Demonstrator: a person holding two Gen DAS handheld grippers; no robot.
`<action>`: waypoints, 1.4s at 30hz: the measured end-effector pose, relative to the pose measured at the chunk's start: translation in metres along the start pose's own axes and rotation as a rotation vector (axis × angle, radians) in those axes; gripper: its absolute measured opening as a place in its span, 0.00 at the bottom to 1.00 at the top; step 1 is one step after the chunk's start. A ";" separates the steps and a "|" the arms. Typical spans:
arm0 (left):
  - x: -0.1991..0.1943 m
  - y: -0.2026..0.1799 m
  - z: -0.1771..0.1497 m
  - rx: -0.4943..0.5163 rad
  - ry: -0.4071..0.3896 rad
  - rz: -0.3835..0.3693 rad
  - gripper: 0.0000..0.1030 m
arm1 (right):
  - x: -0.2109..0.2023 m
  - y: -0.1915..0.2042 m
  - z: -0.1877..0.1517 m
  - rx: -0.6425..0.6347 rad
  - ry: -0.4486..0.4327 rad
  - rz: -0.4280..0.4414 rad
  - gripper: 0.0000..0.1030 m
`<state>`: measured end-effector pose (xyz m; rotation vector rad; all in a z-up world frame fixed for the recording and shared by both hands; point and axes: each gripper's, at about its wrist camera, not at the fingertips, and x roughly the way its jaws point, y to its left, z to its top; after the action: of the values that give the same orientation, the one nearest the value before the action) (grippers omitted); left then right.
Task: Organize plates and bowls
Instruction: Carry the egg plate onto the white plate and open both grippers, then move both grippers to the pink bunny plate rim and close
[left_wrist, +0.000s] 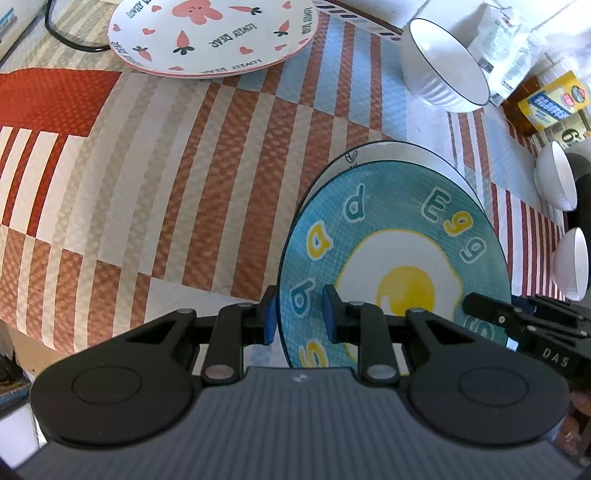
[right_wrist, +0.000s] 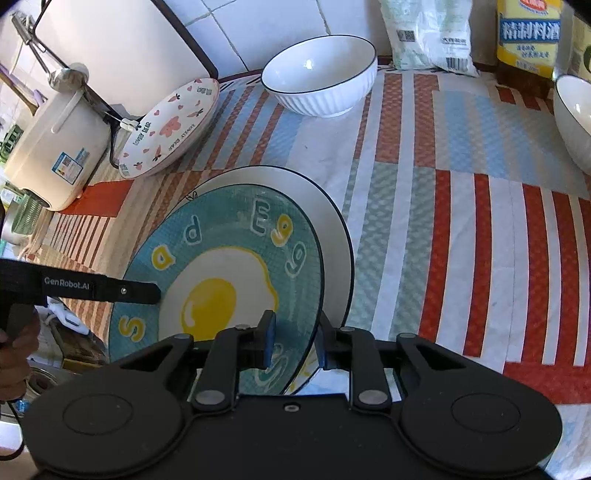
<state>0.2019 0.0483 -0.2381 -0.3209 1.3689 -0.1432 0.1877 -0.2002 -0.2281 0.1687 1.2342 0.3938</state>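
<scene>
Both grippers point steeply down over the counter, one on each side. The left gripper (left_wrist: 299, 314) has its blue pads (left_wrist: 270, 320) standing a little apart, astride a thin rim; whether they press on it cannot be told. The right gripper (right_wrist: 295, 341) likewise straddles a rim edge, its pads (right_wrist: 270, 341) parted with a small gap showing. A hand (right_wrist: 14, 354) grips the left gripper's handle at the counter's near left edge.
</scene>
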 end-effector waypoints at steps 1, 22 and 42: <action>0.001 0.001 0.001 -0.021 0.006 -0.005 0.22 | 0.001 0.003 0.001 -0.013 -0.006 -0.014 0.30; 0.015 -0.020 0.019 0.022 0.061 0.146 0.24 | 0.004 0.011 0.042 0.010 0.103 -0.083 0.42; -0.051 -0.020 0.021 0.071 -0.098 0.163 0.24 | -0.049 0.047 0.046 -0.318 -0.115 0.012 0.48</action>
<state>0.2135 0.0465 -0.1802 -0.1542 1.2840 -0.0394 0.2085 -0.1719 -0.1537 -0.0728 1.0429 0.5769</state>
